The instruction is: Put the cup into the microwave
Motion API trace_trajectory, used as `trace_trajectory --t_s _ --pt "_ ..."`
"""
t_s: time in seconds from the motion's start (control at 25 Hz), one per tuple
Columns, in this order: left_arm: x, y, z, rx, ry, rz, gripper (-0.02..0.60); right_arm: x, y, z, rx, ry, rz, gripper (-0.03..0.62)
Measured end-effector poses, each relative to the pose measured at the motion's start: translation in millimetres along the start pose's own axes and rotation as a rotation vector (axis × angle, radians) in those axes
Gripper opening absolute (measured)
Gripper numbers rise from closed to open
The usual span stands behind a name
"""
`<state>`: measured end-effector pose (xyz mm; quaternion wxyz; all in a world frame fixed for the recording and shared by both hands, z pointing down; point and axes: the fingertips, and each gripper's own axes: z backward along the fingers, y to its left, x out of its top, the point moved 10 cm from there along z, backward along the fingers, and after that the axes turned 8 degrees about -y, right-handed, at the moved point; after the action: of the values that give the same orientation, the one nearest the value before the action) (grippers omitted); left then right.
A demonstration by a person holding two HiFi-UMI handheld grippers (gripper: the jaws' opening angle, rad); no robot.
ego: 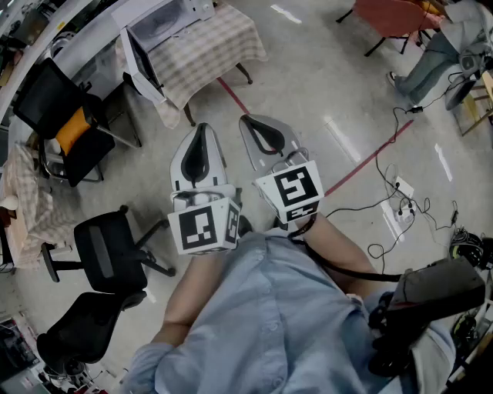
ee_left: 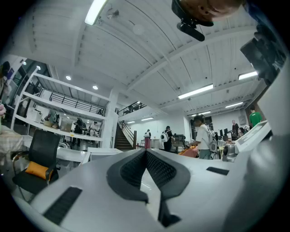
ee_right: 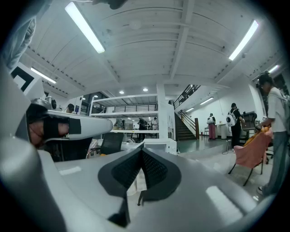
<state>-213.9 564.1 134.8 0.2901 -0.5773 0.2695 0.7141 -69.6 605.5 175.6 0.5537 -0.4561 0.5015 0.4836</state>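
Floor (ego: 308,92), grey and shiny, fills most of the head view, with a red line (ego: 362,165) across it and black wires (ego: 389,202) at the right. Next biggest is the person's blue shirt (ego: 262,323) at the bottom. A table (ego: 208,46) with a checked cloth stands at the top, left of the middle. Black chairs sit at the left: one with an orange cushion (ego: 65,123) and one lower down (ego: 108,250). The white microwave (ego: 166,19) stands on the table at the top edge, and its door looks open. The left gripper (ego: 202,132) and the right gripper (ego: 248,121) are side by side in the middle, pointing up the frame to the table. The microwave is well apart from their tips. In both gripper views the dark fingers (ee_left: 131,170) (ee_right: 127,170) are pressed together at the tips with nothing between them. I cannot find the cup in any view, so I cannot tell where it is from the fingers.
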Motion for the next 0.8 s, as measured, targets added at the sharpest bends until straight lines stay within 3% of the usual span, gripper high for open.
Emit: trace_trajectory --t_s 0.8 --pt "-15.3 -72.2 -17.7 -0.003 0.041 -0.030 0.006 -4.5 -58.5 32.3 0.043 -0.023 -0.087 0.002"
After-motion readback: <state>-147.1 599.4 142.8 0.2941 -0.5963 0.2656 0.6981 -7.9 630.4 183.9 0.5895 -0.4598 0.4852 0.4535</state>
